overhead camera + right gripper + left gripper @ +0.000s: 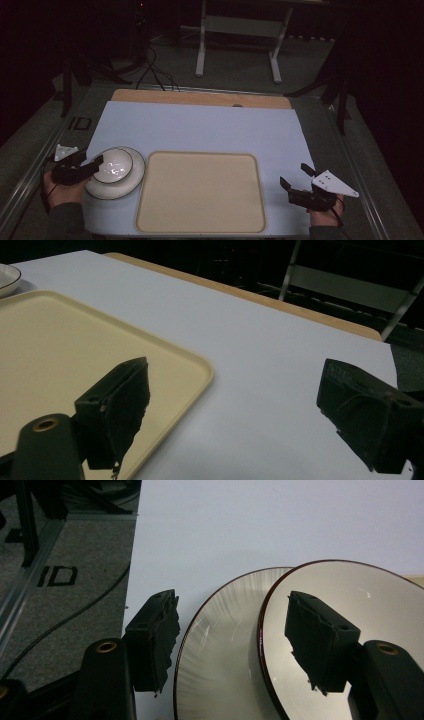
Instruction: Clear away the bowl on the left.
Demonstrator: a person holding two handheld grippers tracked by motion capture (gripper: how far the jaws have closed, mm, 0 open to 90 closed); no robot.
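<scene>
Down at the near-left corner of the white-covered table (200, 125), a small bowl (113, 165) sits inside a wider plate (120, 187), whose right rim lies just beside the left edge of the beige tray (200, 192). That tray is bare and lies along the near edge of the table; beyond it the white cover runs open to a strip of bare wood at the far edge.

The left claw (95, 164) reaches in from the left, held by a hand (62, 192) at the table's left edge, roughly level and pointing right. In the left gripper view its jaws stand wide, one inside the bowl (350, 630) and one outside the plate (220, 650) over the white cover, so both left rims lie between them; neither pad presses on a rim.

The right claw (295, 176) rests near the near-right corner, just right of the tray, pointing away and left. Its jaws are wide apart with nothing between them, one over the tray's corner (190, 370).
</scene>
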